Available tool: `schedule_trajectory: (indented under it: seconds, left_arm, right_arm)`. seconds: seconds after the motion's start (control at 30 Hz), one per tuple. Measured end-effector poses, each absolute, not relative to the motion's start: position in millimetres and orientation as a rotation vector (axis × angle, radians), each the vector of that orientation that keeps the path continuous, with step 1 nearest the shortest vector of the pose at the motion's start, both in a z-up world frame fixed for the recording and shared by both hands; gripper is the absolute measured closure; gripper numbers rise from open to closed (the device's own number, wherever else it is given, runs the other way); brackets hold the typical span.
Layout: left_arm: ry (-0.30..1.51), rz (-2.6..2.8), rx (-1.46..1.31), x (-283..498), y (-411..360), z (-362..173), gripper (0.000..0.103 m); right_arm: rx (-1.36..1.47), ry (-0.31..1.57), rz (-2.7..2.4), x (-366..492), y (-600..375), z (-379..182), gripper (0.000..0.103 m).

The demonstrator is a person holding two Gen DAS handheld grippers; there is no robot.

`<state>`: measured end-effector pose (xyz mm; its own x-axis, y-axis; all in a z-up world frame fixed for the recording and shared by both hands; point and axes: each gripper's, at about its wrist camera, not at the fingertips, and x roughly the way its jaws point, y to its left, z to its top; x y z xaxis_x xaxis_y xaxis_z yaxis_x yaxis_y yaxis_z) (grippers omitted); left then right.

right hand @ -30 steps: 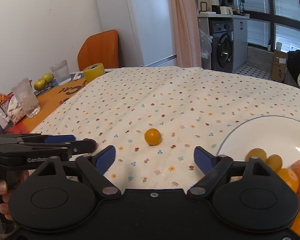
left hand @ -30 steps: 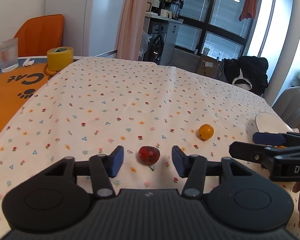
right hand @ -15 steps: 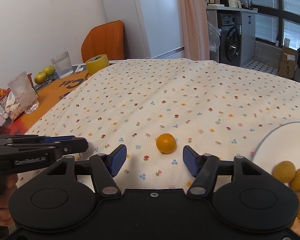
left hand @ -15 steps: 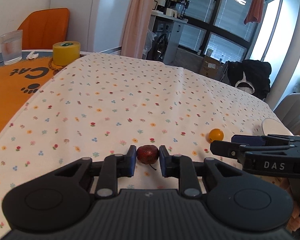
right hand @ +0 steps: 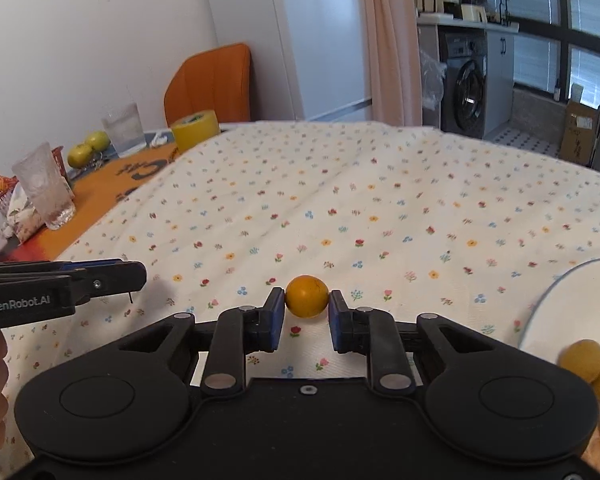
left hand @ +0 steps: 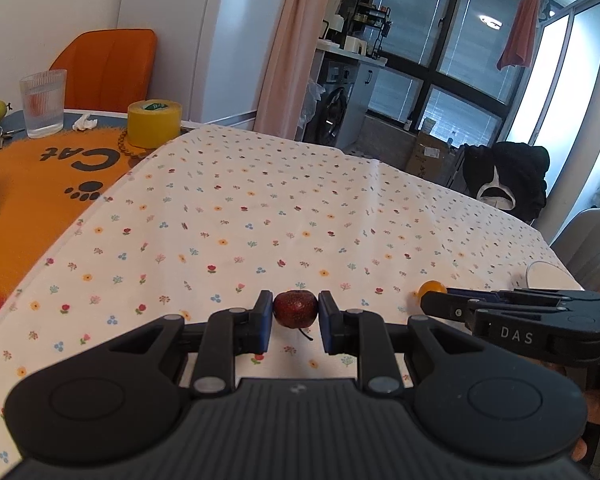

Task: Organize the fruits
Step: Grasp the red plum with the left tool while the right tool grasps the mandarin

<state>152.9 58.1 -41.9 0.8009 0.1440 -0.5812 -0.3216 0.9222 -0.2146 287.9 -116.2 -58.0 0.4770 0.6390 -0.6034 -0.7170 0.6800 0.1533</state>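
The left gripper [left hand: 295,314] is pinching the red fruit [left hand: 295,313] just above the tablecloth [left hand: 260,216]. The right gripper [right hand: 307,300] is pinching the orange fruit [right hand: 307,296]; the plate [right hand: 572,300] is lying to its right, nearer this hand.

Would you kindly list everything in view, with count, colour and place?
red fruit: 1, dark red, pinched in left claw
orange fruit: 1, orange, between right claw's pads
plate: 1, white, right, holds yellow-orange fruits
tablecloth: 1, white floral, on table
mat: 1, orange, left
tape roll: 1, yellow, far left
glasses: 2, clear, on mat
green fruits: 2, yellow-green, behind the glasses
chair: 1, orange, by wall
left claw: black, blue pads
right claw: black, blue pads
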Motion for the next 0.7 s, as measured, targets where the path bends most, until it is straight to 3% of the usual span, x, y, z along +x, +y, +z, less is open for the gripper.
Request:
schedule_trajectory:
  seconds: [0.7]
  left_arm:
    - [0.539,0.145,-0.261,161.1,-5.8,-16.7,0.080]
  right_arm:
    - [-0.043,0.593,0.743,269.9,-201.9,-26.0,0.081]
